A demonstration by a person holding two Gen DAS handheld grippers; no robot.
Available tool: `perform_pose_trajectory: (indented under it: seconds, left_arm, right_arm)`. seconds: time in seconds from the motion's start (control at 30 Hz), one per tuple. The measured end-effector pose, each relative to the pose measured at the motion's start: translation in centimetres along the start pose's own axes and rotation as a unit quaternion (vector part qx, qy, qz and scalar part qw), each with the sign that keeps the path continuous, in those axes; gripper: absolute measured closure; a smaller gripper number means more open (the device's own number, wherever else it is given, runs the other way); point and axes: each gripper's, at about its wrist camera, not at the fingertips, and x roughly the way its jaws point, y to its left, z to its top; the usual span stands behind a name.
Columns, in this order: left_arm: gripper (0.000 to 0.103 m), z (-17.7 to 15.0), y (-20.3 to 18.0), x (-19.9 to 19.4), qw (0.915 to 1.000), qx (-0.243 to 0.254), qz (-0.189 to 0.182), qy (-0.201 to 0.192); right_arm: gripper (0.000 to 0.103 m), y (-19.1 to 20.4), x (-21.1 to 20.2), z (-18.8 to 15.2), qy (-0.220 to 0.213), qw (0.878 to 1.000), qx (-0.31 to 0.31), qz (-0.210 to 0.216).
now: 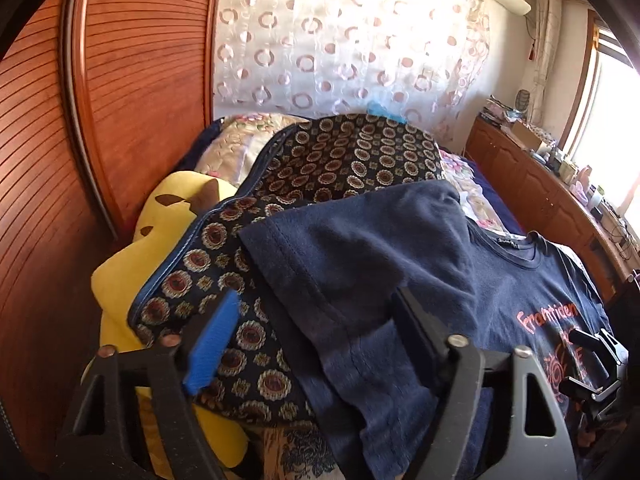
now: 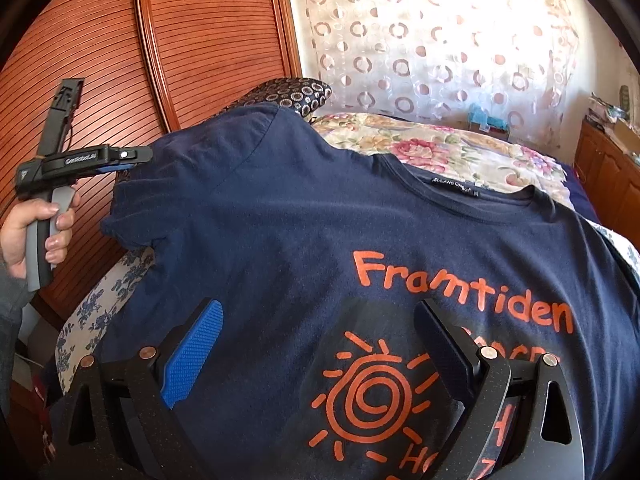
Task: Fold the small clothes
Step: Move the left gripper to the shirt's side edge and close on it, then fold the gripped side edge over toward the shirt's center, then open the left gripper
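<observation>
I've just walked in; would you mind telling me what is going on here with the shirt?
A person with a gripper in each hand is folding a navy T-shirt spread print-up on the bed. The left gripper is at the shirt's sleeve, over a patterned cushion. The right gripper hovers open above the orange sun print, holding nothing.

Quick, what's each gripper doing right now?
Left gripper: open, at the navy cotton T-shirt's sleeve, gripping nothing.
Right gripper: open above the T-shirt's orange print.
</observation>
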Motion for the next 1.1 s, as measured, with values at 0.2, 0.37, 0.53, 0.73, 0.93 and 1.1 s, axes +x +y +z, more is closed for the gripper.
perform_pose_trajectory:
  seconds: [0.2,0.37,0.53,0.73,0.93,1.1]
  left_arm:
    - [0.033,1.2,0.7,1.8,0.9997,0.006,0.016,0.020]
    - [0.042,1.5,1.5,2.0,0.9997,0.010,0.010,0.021]
    - [0.072,1.7,1.1,1.2,0.9988,0.035,0.032,0.010]
    - [0.095,2.0,-0.4,0.1,0.9966,0.074,0.036,0.001]
    - [0.095,3.0,-2.8,-3.1,0.9952,0.088,0.020,-0.037]
    - [0.095,3.9,-8.4,-5.2,0.9891,0.137,-0.011,-0.054]
  right_arm:
    - [0.006,0.9,1.1,-0.7,0.008,0.999,-0.016,-0.028]
    - [0.006,2.0,1.1,-0.6,0.005,0.999,-0.032,-0.041]
    - [0.006,2.5,1.1,-1.0,-0.002,0.998,-0.039,-0.049]
    - [0.006,2.1,1.2,-1.1,-0.002,0.998,-0.028,-0.048]
    - [0.006,1.9,1.3,-1.3,-0.002,0.998,-0.021,-0.051]
    - [0.006,2.0,1.2,-1.6,-0.006,0.998,-0.019,-0.052]
